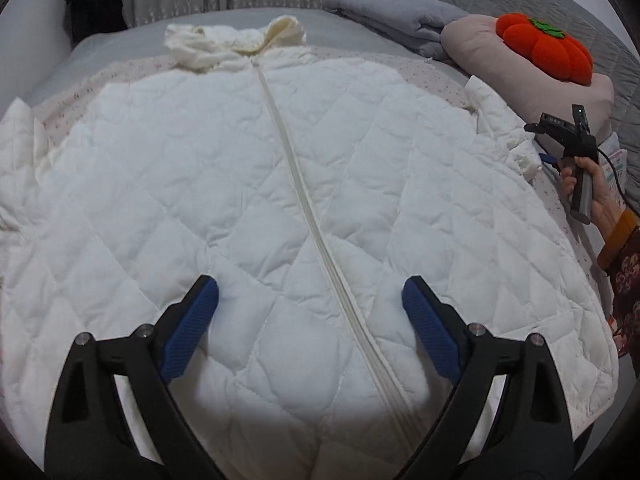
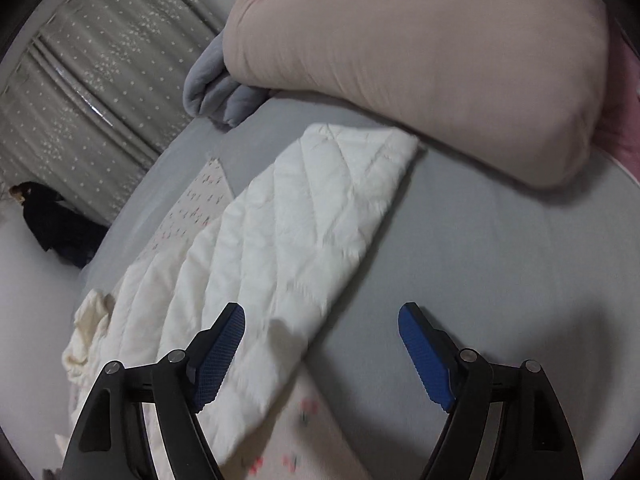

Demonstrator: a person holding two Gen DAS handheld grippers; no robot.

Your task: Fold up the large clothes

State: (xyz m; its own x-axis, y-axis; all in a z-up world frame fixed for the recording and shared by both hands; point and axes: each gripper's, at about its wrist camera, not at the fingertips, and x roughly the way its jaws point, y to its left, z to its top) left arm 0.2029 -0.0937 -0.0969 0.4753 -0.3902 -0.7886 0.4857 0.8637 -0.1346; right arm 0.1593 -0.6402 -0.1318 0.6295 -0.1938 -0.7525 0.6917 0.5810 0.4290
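Observation:
A white quilted jacket (image 1: 280,184) lies front up on the bed, its zip (image 1: 304,200) closed and its cream hood (image 1: 232,44) bunched at the far end. My left gripper (image 1: 310,296) hovers open over the jacket's lower half, with the zip running between its blue pads (image 1: 192,328). One sleeve (image 2: 304,208) lies stretched out on the grey sheet in the right wrist view. My right gripper (image 2: 322,312) stands open above the near end of that sleeve, nothing pinched between its fingers. A person's hand (image 1: 592,188) holds the right gripper's handle at the jacket's right edge.
A beige pillow (image 2: 420,60) with an orange pumpkin cushion (image 1: 544,46) lies just past the sleeve. A folded grey blanket (image 1: 400,12) sits beside it. A floral sheet (image 2: 196,200) lies under the jacket. Grey curtains (image 2: 100,60) hang behind the bed.

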